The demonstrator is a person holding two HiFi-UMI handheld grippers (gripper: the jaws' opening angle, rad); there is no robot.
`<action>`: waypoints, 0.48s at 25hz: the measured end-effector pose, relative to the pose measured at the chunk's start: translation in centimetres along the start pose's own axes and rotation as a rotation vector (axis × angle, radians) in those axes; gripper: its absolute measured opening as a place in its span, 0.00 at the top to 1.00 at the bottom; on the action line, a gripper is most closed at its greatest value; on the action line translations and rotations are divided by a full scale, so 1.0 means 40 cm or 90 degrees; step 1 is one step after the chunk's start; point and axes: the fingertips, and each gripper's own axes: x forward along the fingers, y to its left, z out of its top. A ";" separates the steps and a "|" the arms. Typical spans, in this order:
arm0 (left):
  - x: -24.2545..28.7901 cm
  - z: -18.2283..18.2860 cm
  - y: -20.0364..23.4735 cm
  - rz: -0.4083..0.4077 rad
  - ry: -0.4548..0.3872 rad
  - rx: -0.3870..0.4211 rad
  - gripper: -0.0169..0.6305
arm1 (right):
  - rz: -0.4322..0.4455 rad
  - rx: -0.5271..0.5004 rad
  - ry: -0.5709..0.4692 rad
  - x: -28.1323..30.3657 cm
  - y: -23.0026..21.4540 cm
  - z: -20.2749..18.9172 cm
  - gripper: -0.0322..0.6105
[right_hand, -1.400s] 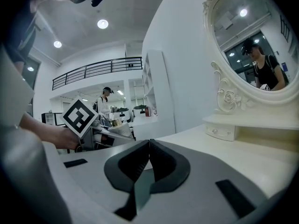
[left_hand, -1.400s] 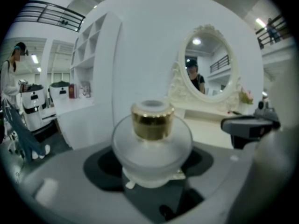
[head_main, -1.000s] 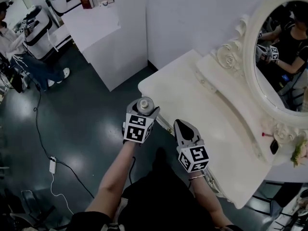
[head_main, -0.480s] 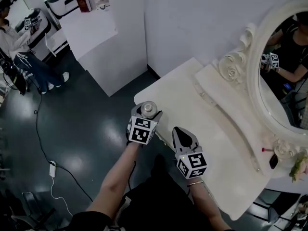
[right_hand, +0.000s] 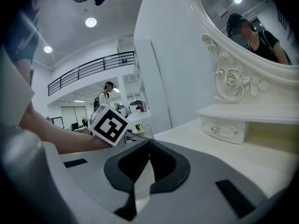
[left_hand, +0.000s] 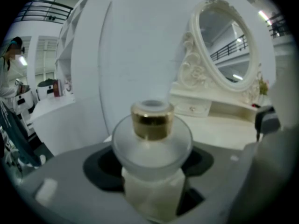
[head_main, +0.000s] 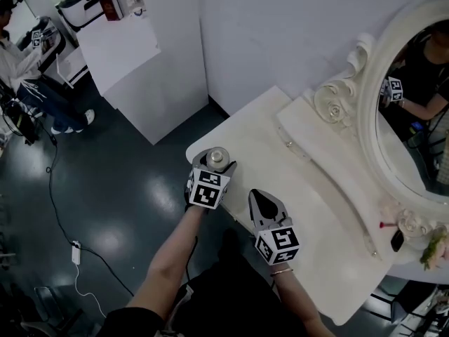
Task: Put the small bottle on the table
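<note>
Frosted glass with a gold collar, that's the small round-shouldered bottle, and it rides upright in the left gripper, whose jaws are clamped on the squarer lower body from both sides, leaving the shoulder and neck free above them. My read: it is stiff, light enough to carry one-handed, but smooth and breakable, so the low grip on the flat-sided base is the right place to hold it; the rounded shoulder would slip, and the set-down should be gentle and flat on its bottom. From the head view, the bottle hangs just left of centre, over the near-left corner of the glossy white dressing table. How high it is above the top I can't tell, but it doesn't look set down yet. At five o'clock from the left gripper sits the right gripper, jaws drawn together with nothing between them, idling at the table's near edge. Further out, at two o'clock, a raised drawer shelf runs along the back of the table, and beyond it is the oval mirror in its carved white frame. Way off at ten o'clock, a person stands on the dark floor.
</note>
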 end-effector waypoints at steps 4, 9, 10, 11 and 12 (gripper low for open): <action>0.033 0.003 -0.003 -0.006 0.006 0.008 0.45 | -0.012 0.005 0.007 0.000 -0.026 -0.008 0.94; 0.060 0.006 -0.002 -0.012 0.016 0.011 0.45 | -0.021 0.010 0.008 0.003 -0.044 -0.005 0.94; 0.065 0.009 -0.001 -0.013 0.017 0.013 0.45 | -0.023 0.011 0.008 0.004 -0.048 -0.004 0.94; 0.069 0.011 0.001 -0.014 0.018 0.016 0.45 | -0.024 0.012 0.007 0.005 -0.051 -0.003 0.94; 0.074 0.012 0.001 -0.014 0.020 0.018 0.45 | -0.026 0.013 0.007 0.005 -0.055 -0.002 0.94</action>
